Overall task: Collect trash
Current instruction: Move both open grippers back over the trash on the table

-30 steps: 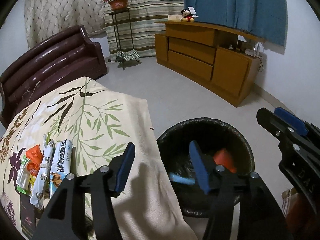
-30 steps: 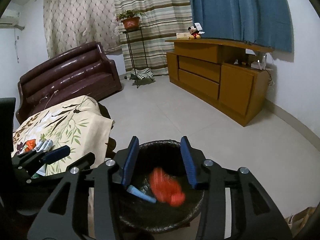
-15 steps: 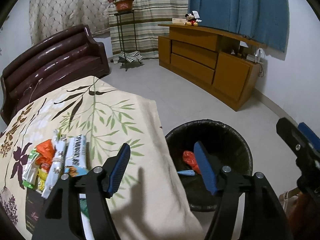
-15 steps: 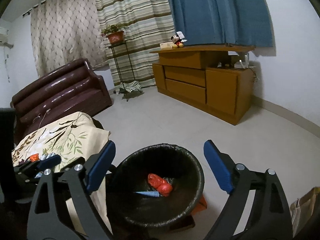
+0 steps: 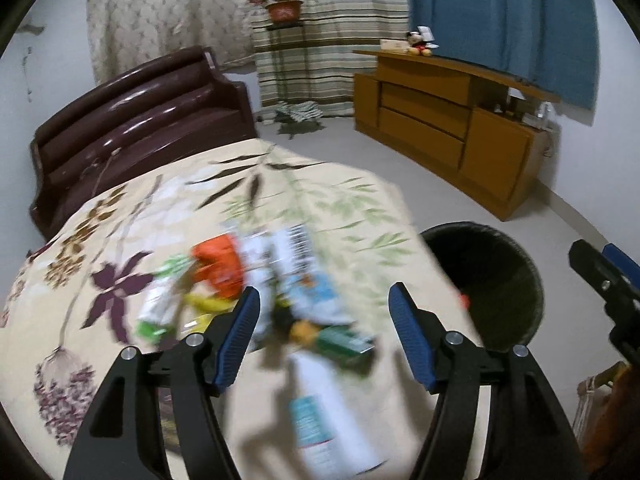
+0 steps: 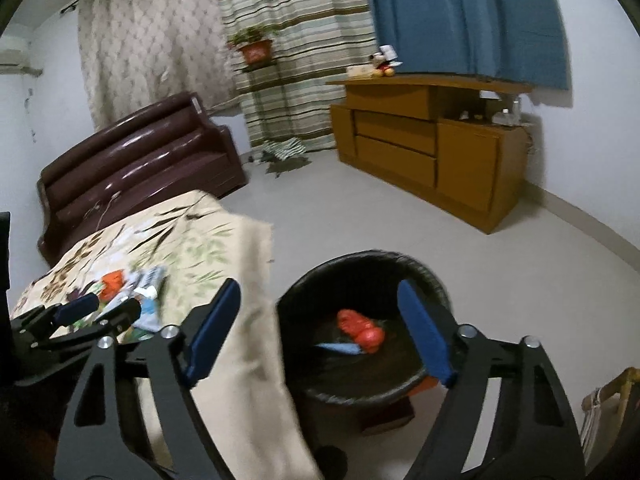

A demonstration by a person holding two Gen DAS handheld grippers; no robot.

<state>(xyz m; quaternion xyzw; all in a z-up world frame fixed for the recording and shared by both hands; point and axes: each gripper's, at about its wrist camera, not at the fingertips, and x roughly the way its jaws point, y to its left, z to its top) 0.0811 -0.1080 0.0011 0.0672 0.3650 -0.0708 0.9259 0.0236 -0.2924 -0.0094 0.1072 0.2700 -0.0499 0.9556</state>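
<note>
1. The left gripper [image 5: 324,332] hangs over the cloth-covered table [image 5: 168,208], its blue-padded jaws spread wide and holding nothing.
2. Just ahead of and between those jaws lies a blurred pile of wrappers [image 5: 256,288]: an orange packet [image 5: 218,266] toward the left jaw, white and light-blue packets ahead of the gap, a green packet [image 5: 346,340] nearer the right jaw.
3. A white packet with a teal label [image 5: 324,420] lies below the gap, closest to the camera.
4. The right gripper [image 6: 320,328] hovers above the black trash bin [image 6: 362,260], jaws spread wide and empty.
5. Inside the bin, a red crumpled wrapper [image 6: 360,330] and a blue strip [image 6: 338,348] lie between the right gripper's jaws, closer to the right one.
6. The bin stands on the floor just beside the table's edge, past the left gripper's right jaw.
7. Far ahead of both pairs of jaws stand a dark brown sofa [image 6: 136,160] and a wooden cabinet [image 6: 428,144].
</note>
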